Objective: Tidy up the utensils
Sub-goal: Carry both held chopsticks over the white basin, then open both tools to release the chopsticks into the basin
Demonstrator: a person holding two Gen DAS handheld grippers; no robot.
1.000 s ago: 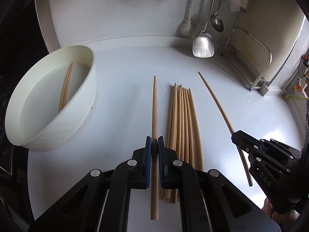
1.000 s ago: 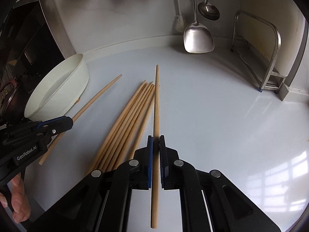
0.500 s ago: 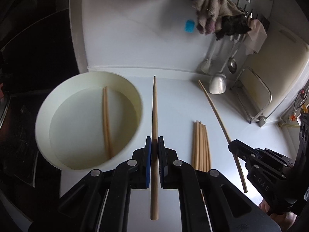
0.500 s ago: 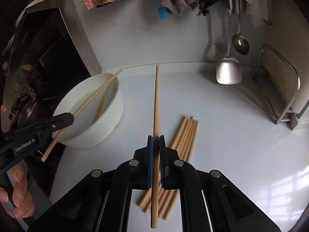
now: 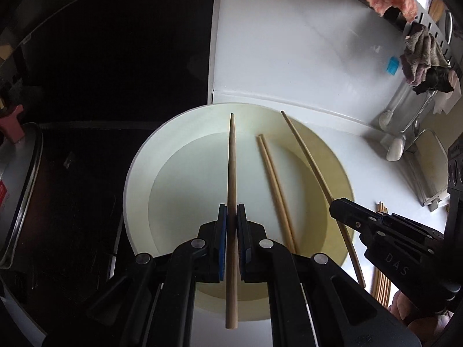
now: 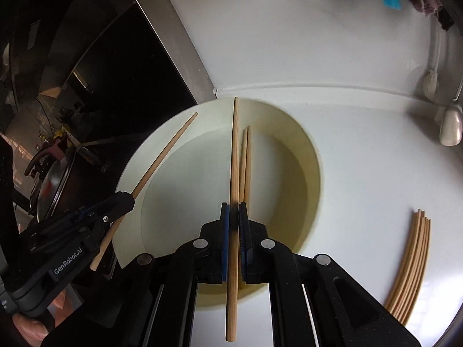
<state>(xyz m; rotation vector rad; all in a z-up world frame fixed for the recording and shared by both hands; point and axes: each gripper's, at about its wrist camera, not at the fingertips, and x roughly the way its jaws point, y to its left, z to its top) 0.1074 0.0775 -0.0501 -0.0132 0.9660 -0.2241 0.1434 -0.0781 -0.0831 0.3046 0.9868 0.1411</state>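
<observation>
Above the white bowl, the left gripper clenches 1 chopstick; the right gripper clenches another chopstick. 2 chopsticks lie inside the bowl; a chopstick bundle lies on the table right of it.

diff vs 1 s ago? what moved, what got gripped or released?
Both grippers carried their chopsticks from over the counter pile to above the white bowl. Left gripper stays shut on its chopstick, right gripper on its own. Nothing newly gripped or released. Unchanged: two chopsticks lying in the bowl, and the pile on the counter.
</observation>
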